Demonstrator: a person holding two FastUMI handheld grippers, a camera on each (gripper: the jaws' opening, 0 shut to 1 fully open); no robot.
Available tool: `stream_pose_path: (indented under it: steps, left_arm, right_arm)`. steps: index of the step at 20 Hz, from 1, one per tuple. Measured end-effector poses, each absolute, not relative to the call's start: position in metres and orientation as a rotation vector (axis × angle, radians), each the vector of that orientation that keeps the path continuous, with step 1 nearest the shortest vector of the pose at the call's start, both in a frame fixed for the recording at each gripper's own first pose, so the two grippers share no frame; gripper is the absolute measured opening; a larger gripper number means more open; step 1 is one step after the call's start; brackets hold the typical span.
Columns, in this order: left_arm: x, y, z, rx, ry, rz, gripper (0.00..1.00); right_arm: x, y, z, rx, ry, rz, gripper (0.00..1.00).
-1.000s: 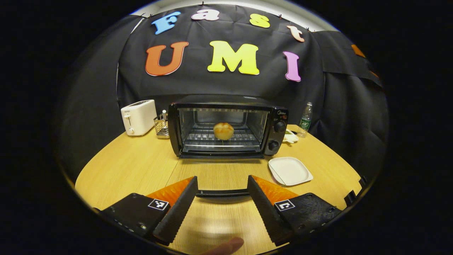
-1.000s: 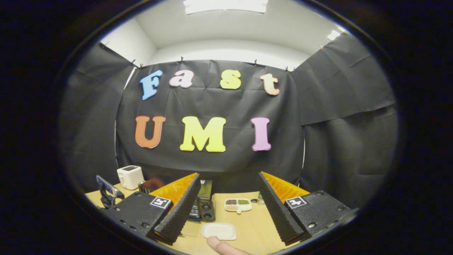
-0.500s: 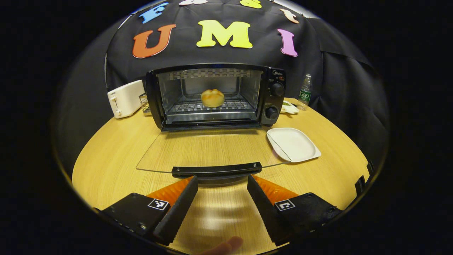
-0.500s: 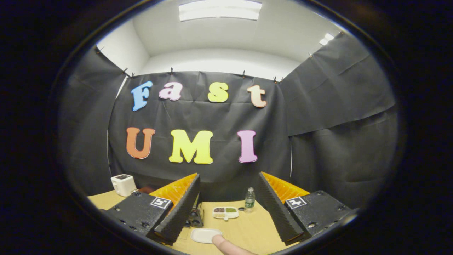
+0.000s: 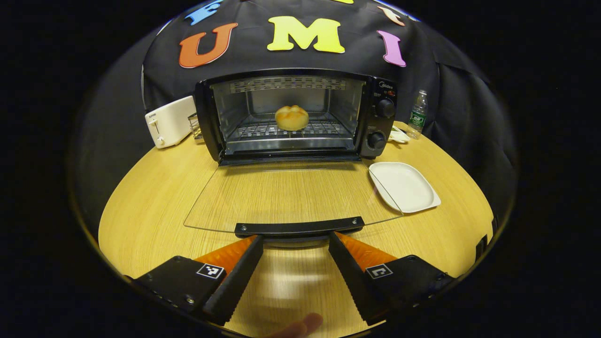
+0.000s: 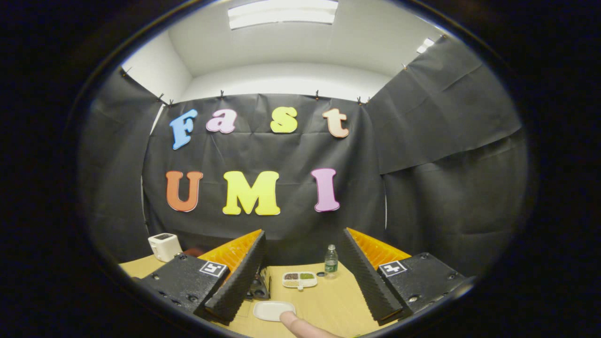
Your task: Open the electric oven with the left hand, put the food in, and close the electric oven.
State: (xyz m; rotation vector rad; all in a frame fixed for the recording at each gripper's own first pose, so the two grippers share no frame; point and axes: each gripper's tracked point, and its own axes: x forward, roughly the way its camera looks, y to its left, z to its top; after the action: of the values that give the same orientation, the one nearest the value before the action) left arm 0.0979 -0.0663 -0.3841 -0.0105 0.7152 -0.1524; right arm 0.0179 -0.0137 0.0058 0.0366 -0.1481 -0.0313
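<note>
The black electric oven [image 5: 375, 112] stands at the back of the wooden table with its glass door [image 5: 291, 195] folded down flat toward me. A round golden bun [image 5: 291, 117] sits on the wire rack inside. My left gripper [image 5: 296, 241] is open, its fingertips just under the door's black handle [image 5: 299, 227], nothing pressed between them. In the right gripper view my right gripper [image 6: 303, 239] is open and empty, raised above the table, with the oven's corner [image 6: 259, 287] showing behind its left finger.
An empty white plate [image 5: 404, 186] lies right of the door. A white toaster [image 5: 167, 122] and a wire rack stand left of the oven; a water bottle [image 5: 417, 114] and a small divided dish [image 6: 299, 279] sit to its right.
The left gripper has come forward and up to the door's handle; the oven looks nearer and seen from higher. The right gripper has tilted up and turned slightly.
</note>
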Motion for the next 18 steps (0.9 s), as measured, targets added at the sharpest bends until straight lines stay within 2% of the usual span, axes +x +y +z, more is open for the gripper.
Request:
stream_pose_path:
  steps: [8, 18]
  left_arm:
    - [0.100, -0.067, -0.380, -0.014, 0.723, -0.120, 0.94]
    - [0.108, -0.065, -0.344, -0.012, 0.641, -0.122, 0.94]
  right_arm:
    - [0.022, -0.006, -0.003, 0.012, -0.131, -0.004, 0.99]
    - [0.027, 0.004, -0.014, -0.008, -0.109, 0.024, 0.99]
